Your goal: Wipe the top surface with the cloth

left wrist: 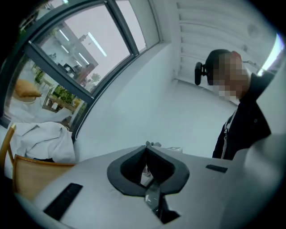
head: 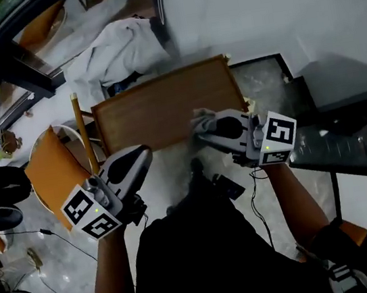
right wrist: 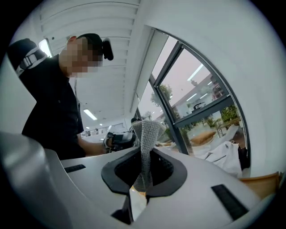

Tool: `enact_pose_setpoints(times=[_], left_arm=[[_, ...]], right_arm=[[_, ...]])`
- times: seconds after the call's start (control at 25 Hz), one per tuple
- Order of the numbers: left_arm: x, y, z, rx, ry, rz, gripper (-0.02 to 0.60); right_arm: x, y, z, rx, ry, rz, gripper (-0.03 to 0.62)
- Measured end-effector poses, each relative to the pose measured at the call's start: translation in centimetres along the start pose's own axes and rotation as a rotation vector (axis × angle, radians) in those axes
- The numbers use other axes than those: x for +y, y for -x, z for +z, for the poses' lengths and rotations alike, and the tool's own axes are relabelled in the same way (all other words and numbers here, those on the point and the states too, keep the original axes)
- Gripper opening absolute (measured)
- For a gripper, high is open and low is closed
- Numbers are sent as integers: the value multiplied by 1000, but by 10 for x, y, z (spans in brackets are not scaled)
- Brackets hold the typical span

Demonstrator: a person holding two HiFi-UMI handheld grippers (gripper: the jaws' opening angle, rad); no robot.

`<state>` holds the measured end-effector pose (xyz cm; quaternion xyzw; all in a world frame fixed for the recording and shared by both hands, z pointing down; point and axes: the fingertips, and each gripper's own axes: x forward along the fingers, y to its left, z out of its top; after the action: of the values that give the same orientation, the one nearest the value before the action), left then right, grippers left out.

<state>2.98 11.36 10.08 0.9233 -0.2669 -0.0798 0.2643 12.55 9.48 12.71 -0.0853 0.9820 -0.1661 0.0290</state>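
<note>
Over the wooden top's near edge | cloth pinched in right claw | left claw closed, empty

open tabletop, chair left, garment beyond

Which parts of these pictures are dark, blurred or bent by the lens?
Head view: corners go black, and the dark clothing at the bottom shows little detail; the wooden top is evenly lit. Left gripper view: the window frame bows from the wide lens. Right gripper view: the cloth is sharp against bright windows.
</note>
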Motion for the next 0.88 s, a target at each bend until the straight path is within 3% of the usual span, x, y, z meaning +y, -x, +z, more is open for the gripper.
enact_pose_setpoints(times=[0.2, 0.36, 0.56, 0.88], left_arm=[[-43, 43, -1, -40, -44, -76, 11], [-78, 123, -30, -68, -20, -79, 11], [-103, 197, -72, -73, 13, -56, 11], [-130, 223, -109, -36, -8, -45, 11]], right_arm=[[55, 5, -10, 6, -7, -49, 40], [131, -16, -37, 17, 20, -65, 40], [197, -42, -58, -59, -18, -71, 40], [257, -47, -77, -57, -48, -54, 40]])
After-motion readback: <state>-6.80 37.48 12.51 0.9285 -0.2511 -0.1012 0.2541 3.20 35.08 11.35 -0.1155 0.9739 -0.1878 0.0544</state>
